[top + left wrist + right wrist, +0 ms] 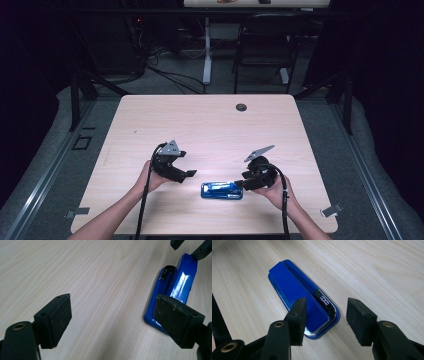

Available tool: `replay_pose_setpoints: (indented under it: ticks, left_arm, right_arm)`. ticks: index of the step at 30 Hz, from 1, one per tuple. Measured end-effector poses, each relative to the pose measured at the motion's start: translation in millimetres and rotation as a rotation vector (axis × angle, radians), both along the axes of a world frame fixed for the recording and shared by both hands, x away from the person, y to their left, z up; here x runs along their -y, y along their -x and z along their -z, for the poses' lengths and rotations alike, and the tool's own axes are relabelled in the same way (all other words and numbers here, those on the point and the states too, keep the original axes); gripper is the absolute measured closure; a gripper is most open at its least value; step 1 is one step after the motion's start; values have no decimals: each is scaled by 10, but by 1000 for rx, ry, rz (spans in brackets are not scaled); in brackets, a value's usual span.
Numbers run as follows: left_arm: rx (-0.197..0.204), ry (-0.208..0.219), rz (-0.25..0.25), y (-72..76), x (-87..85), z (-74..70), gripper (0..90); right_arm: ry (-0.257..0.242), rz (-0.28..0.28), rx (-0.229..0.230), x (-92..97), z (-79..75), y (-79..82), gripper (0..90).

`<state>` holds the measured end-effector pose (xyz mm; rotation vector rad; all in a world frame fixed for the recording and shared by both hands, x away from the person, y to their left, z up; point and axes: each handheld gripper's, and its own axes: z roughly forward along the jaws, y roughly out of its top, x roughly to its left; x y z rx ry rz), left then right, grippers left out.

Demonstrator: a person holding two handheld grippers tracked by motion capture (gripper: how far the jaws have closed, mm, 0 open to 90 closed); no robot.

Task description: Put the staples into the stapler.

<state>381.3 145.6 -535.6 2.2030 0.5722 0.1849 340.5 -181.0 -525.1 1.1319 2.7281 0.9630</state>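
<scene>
**Blue stapler between two hand-held tongs**

On the pale wooden tabletop point(210, 125), near its front edge, a glossy blue stapler point(222, 190) is laid flat. The left tongs point(186, 174) are held apart just beside its left end. The right tongs point(241, 183) are spread open at its right end, not clamped.

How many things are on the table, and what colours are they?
Blue: 1, the shiny blue case lying flat.
Black: 2, the left gripper and the right gripper, both open, held just above the table.
Total: 3
</scene>
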Motion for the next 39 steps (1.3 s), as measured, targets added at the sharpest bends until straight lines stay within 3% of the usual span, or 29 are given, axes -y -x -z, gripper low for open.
replay_pose_setpoints:
  ticks: [11, 14, 16, 19, 28, 34, 39]
  left_arm:
    - [4, -6, -15, -38, 39, 7, 149]
    - [4, -7, -28, -35, 52, 8, 148]
    - [0, -17, -33, -18, 44, 13, 147]
    - [4, -25, -32, 0, 27, 10, 146]
    - [16, -12, -48, 3, -32, -61, 146]
    - [15, 2, -87, -15, -99, -88, 144]
    - [13, 10, -128, -12, -201, -138, 127]
  right_arm:
    - [-4, 4, 8, 16, 5, 16, 483]
    - [11, 8, 12, 30, 3, 15, 410]
    - [-18, 12, 22, 51, -34, 19, 379]
    - [35, 17, 75, 42, -109, 35, 345]
    - [62, 21, 82, 38, -117, 44, 329]
    - [54, 66, 117, 171, -208, 37, 244]
    - [45, 139, 169, 343, -316, 23, 184]
